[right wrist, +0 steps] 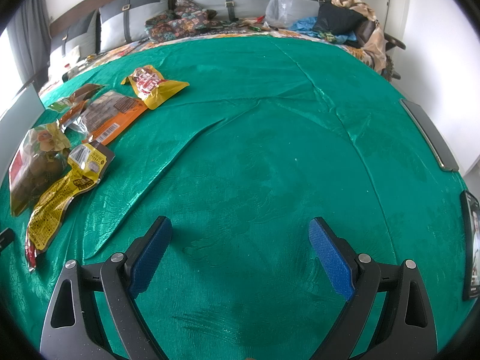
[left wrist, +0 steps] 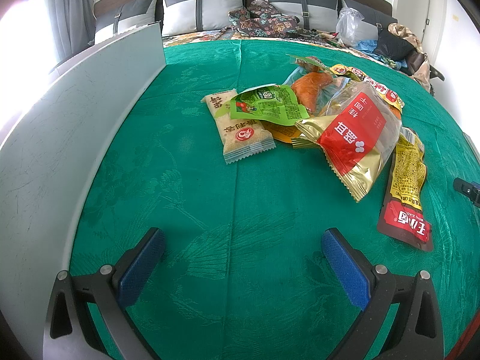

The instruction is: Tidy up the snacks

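1. The left gripper (left wrist: 243, 240) hangs over a green cloth (left wrist: 210, 198), its blue-padded fingers (left wrist: 141, 267) spread wide with nothing between them; its arms are cut off by the bottom edge of the picture.
2. The right gripper (right wrist: 240, 231) is likewise spread and empty above a bare, creased stretch of the green cloth (right wrist: 270, 156).
3. A grey board (left wrist: 60, 138) stands on edge along the left side; the frame clips its near end.
4. At the right edge of the right wrist view, two dark flat devices (right wrist: 471, 240) lie on the cloth, one of them half out of frame.
5. The snack pile (left wrist: 315, 114) sits ahead and to the right of the left gripper: a long yellow pouch (left wrist: 406, 180) lies nearest, then a red-and-gold bag (left wrist: 354, 138), and a pale biscuit pack (left wrist: 240, 129) partly under a green packet (left wrist: 270, 105). The packs overlap, so those underneath cannot be made out.
6. In the right wrist view, a yellow-and-red packet (right wrist: 153, 85) lies slightly apart from the pile.
7. Farthest back, grey cushions (left wrist: 204, 6) line a headboard, with a patterned blanket (left wrist: 264, 19), a clear plastic bag (left wrist: 349, 24) and a heap of clothes too jumbled to tell apart.
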`<state>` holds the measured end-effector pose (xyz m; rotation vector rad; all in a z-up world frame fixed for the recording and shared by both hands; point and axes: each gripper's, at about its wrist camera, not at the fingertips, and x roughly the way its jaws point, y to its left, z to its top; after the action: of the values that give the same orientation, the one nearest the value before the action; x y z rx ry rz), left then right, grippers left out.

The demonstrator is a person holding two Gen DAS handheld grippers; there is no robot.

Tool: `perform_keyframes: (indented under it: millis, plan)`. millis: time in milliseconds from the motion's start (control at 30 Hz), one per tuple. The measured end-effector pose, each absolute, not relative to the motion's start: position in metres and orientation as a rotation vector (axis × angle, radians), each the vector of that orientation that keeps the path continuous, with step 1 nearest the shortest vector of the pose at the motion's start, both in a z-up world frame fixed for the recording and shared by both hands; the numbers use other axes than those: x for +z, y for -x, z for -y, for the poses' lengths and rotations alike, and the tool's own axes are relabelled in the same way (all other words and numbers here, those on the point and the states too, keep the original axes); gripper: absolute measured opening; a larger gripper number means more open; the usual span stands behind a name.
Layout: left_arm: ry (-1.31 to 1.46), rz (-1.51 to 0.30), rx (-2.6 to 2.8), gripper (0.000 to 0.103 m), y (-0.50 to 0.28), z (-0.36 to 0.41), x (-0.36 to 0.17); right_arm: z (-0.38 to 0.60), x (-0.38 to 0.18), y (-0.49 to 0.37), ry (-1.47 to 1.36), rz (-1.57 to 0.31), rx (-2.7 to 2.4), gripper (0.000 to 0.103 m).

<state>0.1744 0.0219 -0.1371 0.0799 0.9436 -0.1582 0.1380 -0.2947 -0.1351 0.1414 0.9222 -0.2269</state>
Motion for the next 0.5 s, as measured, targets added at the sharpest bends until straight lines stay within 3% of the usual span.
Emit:
perform_keyframes:
  millis: [500]
  plan:
    - [-0.080, -0.943, -0.158, 0.103, -0.1750, -0.0226, -0.1371, 0.2949, -0.1349, -0.1372, -0.142, -0.922, -0.227, 0.095]
